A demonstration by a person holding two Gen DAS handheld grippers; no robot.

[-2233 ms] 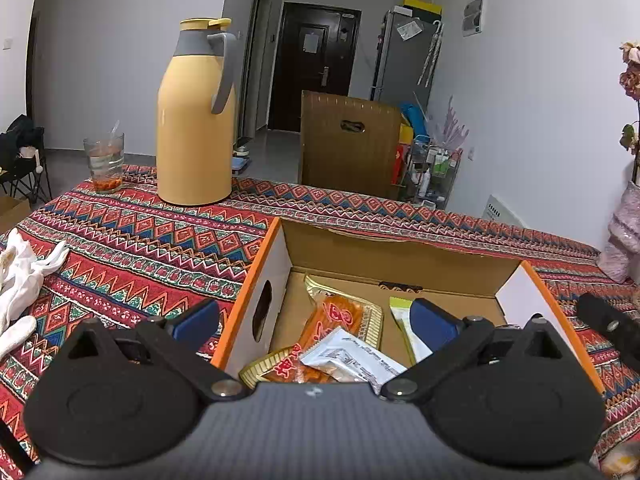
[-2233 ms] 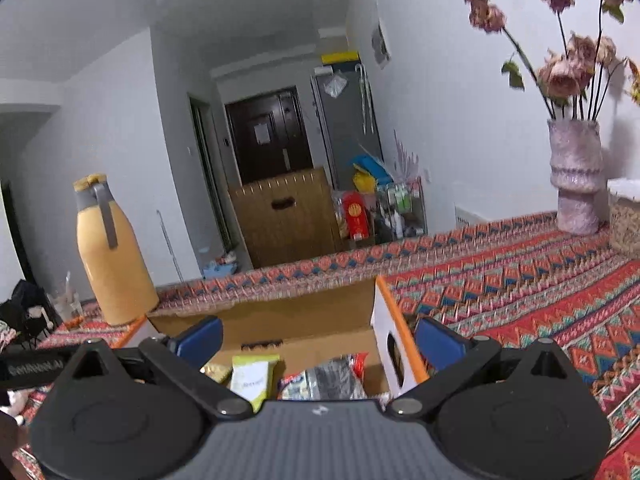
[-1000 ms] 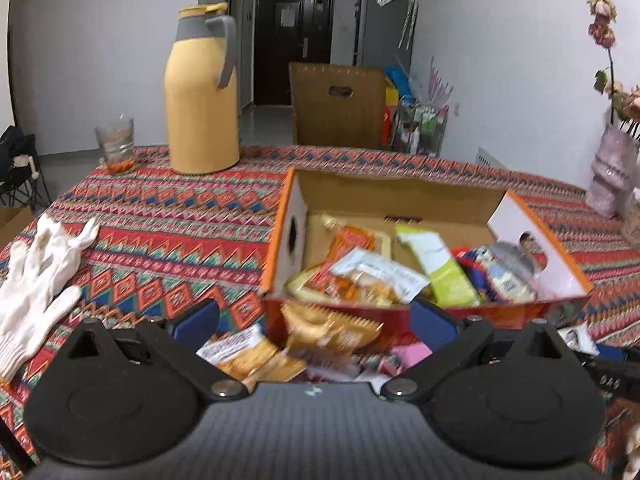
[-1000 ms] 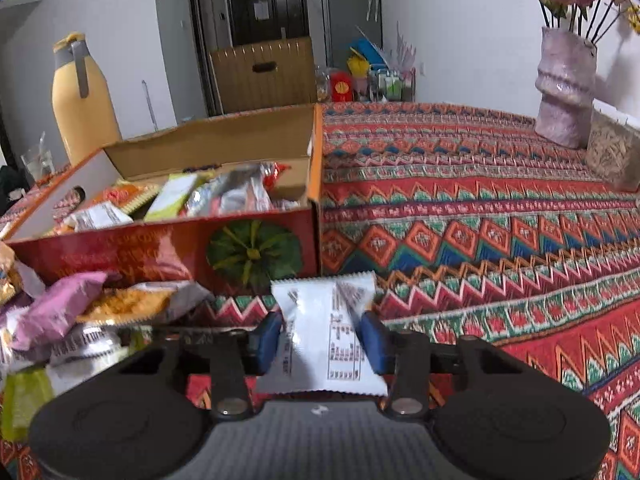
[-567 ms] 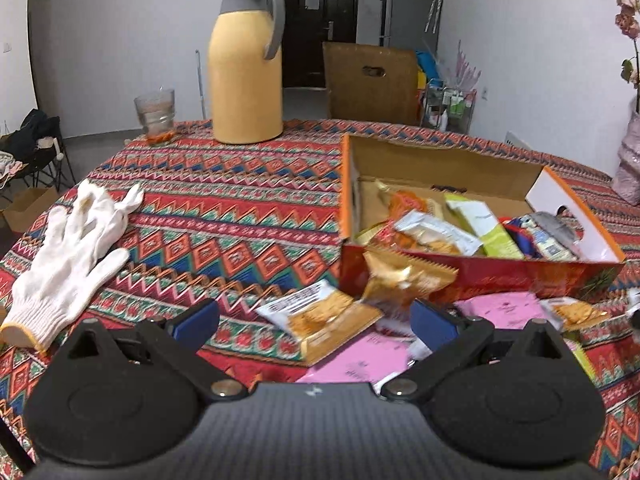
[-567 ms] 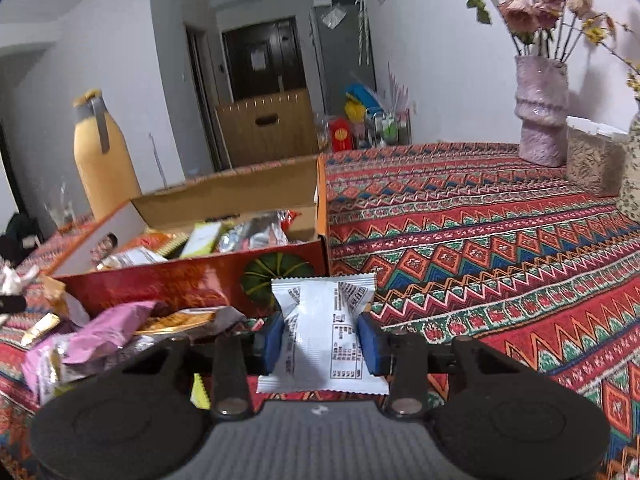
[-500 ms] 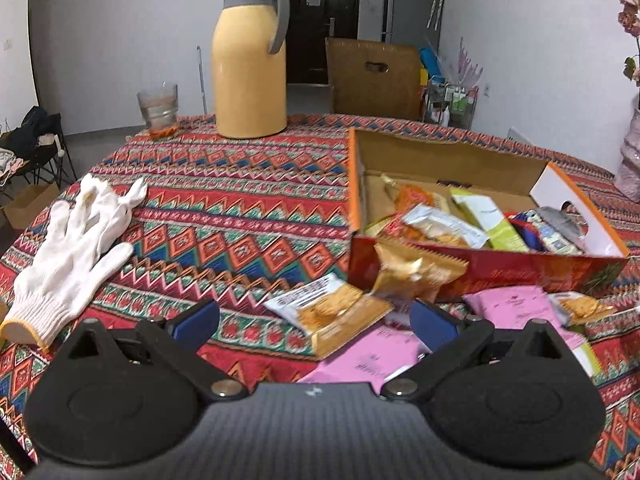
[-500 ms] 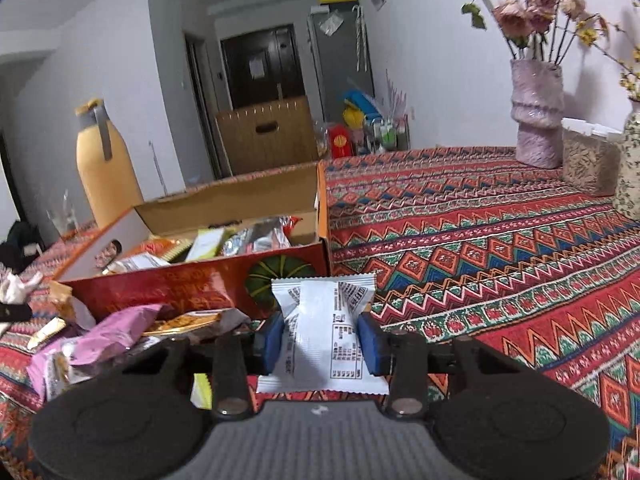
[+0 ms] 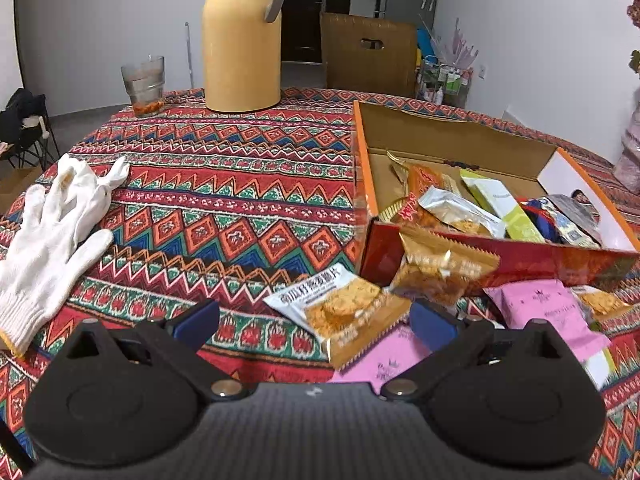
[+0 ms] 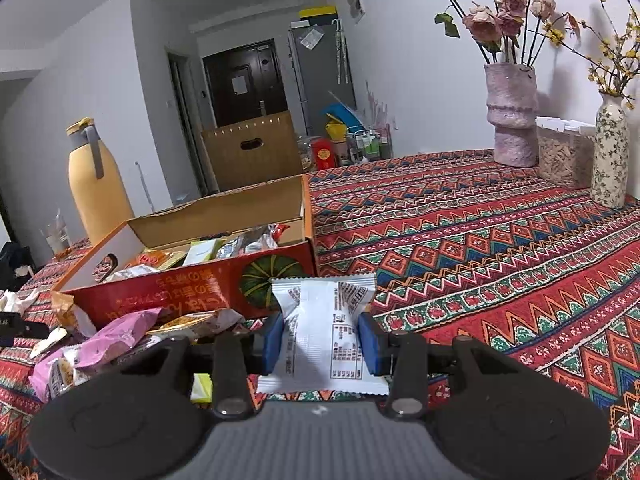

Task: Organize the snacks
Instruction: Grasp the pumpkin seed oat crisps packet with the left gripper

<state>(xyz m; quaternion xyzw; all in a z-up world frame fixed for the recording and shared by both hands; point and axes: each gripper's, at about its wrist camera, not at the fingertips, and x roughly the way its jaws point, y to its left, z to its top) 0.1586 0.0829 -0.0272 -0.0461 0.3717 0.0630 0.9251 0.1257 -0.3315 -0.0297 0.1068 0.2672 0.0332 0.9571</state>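
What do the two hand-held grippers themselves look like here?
Both match: the left hand-held gripper and right hand-held gripper have a grey ribbed body, two round black housings, black linkage arms with silver pivot pins, and blue finger pads. No cables or sleeves show.

A lived-in home is shown: a tabletop [image 10: 500,240] draped in a red zigzag-patterned woven cloth, a tall yellow thermos jug with grey handle [image 9: 240,36], a pink textured vase of dried roses [image 10: 512,116], a grey refrigerator [image 10: 324,76] and a dark entrance door [image 10: 246,84] are seen.

Open orange box [image 9: 496,268] holds assorted snack packets [image 9: 460,208]; loose packets [image 9: 344,312] lie near its front wall; white packet [image 10: 326,332] upright.
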